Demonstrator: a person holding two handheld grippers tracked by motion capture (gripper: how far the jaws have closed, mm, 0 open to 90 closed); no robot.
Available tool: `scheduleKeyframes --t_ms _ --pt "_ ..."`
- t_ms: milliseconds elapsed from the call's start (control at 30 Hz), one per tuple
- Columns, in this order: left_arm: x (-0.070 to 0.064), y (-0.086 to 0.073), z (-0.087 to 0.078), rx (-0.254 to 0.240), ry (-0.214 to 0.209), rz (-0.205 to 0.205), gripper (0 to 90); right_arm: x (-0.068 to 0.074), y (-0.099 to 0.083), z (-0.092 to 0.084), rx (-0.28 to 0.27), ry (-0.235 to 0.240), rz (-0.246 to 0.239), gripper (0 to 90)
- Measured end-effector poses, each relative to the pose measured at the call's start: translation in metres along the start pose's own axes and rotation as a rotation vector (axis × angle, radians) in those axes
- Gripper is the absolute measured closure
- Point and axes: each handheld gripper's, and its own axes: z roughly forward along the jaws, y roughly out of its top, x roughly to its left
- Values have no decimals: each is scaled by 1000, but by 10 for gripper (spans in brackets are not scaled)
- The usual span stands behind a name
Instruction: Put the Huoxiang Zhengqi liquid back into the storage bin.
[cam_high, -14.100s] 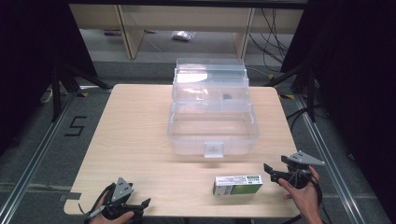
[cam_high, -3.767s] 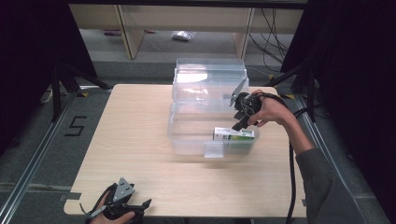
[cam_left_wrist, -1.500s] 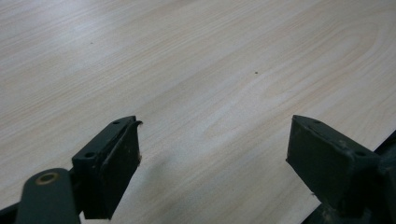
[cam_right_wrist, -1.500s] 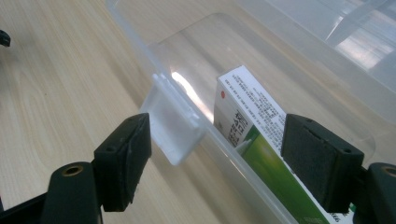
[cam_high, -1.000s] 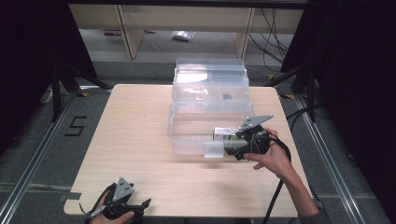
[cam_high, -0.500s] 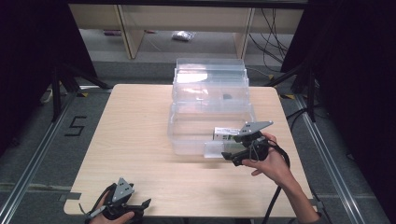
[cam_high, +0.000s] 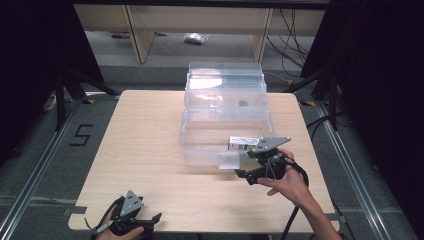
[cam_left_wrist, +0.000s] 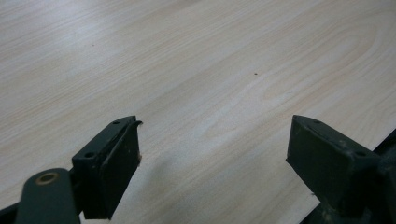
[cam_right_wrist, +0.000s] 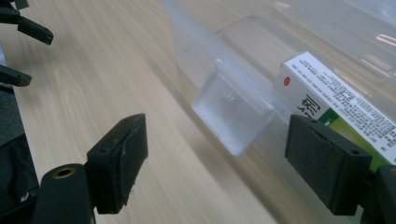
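My right gripper (cam_high: 243, 172) has its jaws apart, with nothing between them; they have just been opening. It sits just beside the front wall of the clear bin (cam_high: 200, 150), near the bin's latch tab (cam_right_wrist: 232, 117). The white-and-green box (cam_high: 243, 144) lies inside the bin, against that front wall. My left gripper (cam_high: 150, 220) rests jaws apart at the table's (cam_high: 150, 130) near edge, well apart from the bin.

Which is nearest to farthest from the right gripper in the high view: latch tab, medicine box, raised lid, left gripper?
From the right gripper:
1. Latch tab, on the bin's front wall, just beside it.
2. Medicine box, inside the bin's front right.
3. Raised lid, at the back.
4. Left gripper, front left edge.
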Motion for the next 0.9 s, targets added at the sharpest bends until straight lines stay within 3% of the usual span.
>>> scheduleKeyframes --t_ms 67,133,233,300,333,433,567,667,767,900 --pt "0 0 0 3 -1 1 166 0 -2 3 -8 8 -27 223" --pt "0 0 0 -1 0 2 166 4 -6 3 -2 2 7 223" --pt "0 0 0 -1 -2 -2 166 5 -11 6 -13 12 -12 224" --pt "0 0 0 0 0 2 166 8 -15 7 -20 7 17 225" --pt "0 0 0 0 -1 2 166 7 -17 7 -16 6 -6 224" --pt "0 0 0 -1 -2 -4 166 10 -21 10 -27 15 -12 224" --pt "0 0 0 0 0 -1 166 15 -26 10 -13 18 17 224" --pt "0 0 0 -1 -1 3 166 16 -29 10 -17 29 0 223" --pt "0 0 0 -1 0 0 166 18 -33 8 -15 25 23 223" --pt "-1 0 0 -4 6 -8 166 19 -40 9 -26 33 20 225"
